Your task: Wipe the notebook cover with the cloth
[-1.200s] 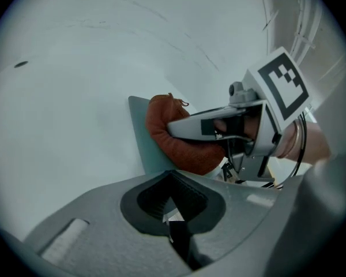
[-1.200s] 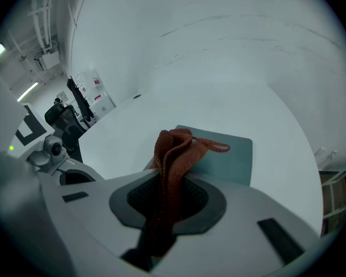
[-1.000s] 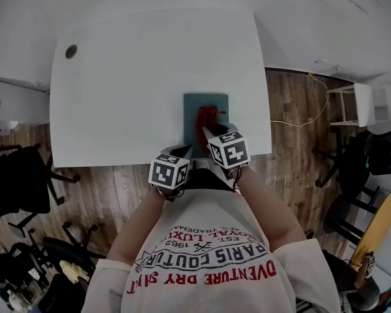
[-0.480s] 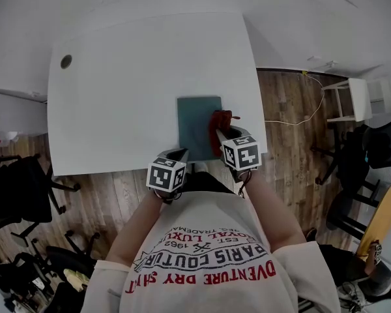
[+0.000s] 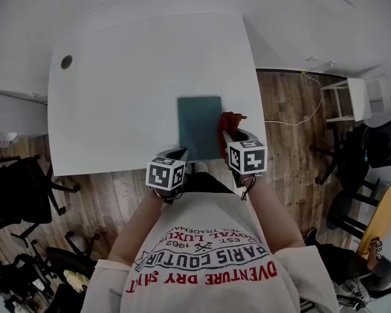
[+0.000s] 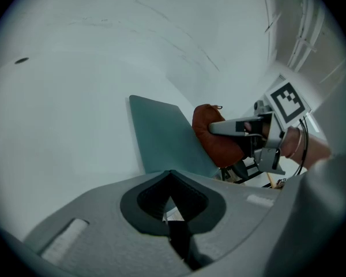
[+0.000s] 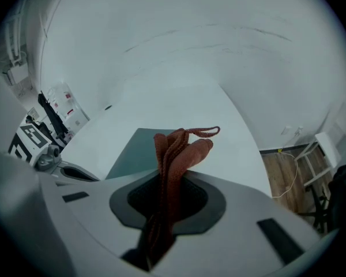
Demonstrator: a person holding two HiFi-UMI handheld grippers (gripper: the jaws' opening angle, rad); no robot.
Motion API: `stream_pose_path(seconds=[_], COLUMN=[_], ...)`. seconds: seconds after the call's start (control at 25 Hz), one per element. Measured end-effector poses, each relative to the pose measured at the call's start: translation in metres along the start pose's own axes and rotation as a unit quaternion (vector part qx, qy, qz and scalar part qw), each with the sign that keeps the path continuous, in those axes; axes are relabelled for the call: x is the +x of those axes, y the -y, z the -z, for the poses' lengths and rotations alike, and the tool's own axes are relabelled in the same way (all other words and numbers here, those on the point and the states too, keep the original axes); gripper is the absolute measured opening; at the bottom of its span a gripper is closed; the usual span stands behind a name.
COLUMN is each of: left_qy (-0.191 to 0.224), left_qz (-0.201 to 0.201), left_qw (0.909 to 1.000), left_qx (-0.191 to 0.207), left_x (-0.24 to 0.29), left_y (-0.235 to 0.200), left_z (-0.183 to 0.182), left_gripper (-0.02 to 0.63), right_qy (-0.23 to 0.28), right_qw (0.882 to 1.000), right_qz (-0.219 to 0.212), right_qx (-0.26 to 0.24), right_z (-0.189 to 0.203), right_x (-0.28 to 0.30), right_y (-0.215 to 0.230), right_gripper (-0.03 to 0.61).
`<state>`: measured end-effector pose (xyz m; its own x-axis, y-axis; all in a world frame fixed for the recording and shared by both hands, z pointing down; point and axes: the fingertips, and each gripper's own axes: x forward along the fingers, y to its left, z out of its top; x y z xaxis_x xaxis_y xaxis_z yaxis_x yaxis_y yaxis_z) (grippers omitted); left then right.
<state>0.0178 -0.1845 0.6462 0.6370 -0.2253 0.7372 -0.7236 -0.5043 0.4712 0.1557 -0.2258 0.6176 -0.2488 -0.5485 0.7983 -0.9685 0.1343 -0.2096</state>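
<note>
A teal notebook (image 5: 199,119) lies flat on the white table (image 5: 117,96), near its front edge. My right gripper (image 5: 229,137) is shut on a red cloth (image 5: 227,124), and it sits just right of the notebook's right edge. In the right gripper view the cloth (image 7: 176,149) sticks up out of the jaws (image 7: 164,212), with the notebook (image 7: 135,152) to the left. My left gripper (image 5: 180,154) is by the notebook's front left corner. In the left gripper view its jaws (image 6: 173,227) look shut with nothing seen between them, and the notebook (image 6: 161,140) and cloth (image 6: 216,140) lie ahead.
A cable hole (image 5: 66,62) marks the table's far left corner. Black office chairs (image 5: 19,188) stand on the wood floor to the left. On the right are a white stool (image 5: 352,103) and a floor cable (image 5: 293,119). The table's right edge runs close to the right gripper.
The right gripper has carried the cloth rightwards, from over the notebook's cover to just past its right edge. The left gripper has barely moved.
</note>
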Motion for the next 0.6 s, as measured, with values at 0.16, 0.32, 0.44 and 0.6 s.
stream_pose_path(seconds=[0.16, 0.32, 0.44, 0.6], left_qy=[-0.002, -0.007, -0.011, -0.009], left_qz=[-0.002, -0.002, -0.004, 0.006], left_qw=[1.0000, 1.0000, 0.9999, 0.9999], left_qx=[0.001, 0.004, 0.012, 0.009], left_x=[-0.003, -0.006, -0.008, -0.008], left_y=[-0.001, -0.002, -0.001, -0.003], left_z=[0.003, 0.008, 0.010, 0.011], left_gripper=[0.009, 0.009, 0.009, 0.009], right_qy=[0.014, -0.007, -0.033, -0.050], right_qw=[0.999, 0.995, 0.991, 0.987], right_qz=[-0.038, -0.094, -0.123, -0.141], right_qx=[-0.025, -0.044, -0.052, -0.052], right_z=[-0.010, 0.002, 0.018, 0.029], right_x=[-0.008, -0.002, 0.007, 0.019], right_y=[-0.038, -0.085, -0.111, -0.132], right_gripper=[0.067, 0.067, 0.067, 0.067])
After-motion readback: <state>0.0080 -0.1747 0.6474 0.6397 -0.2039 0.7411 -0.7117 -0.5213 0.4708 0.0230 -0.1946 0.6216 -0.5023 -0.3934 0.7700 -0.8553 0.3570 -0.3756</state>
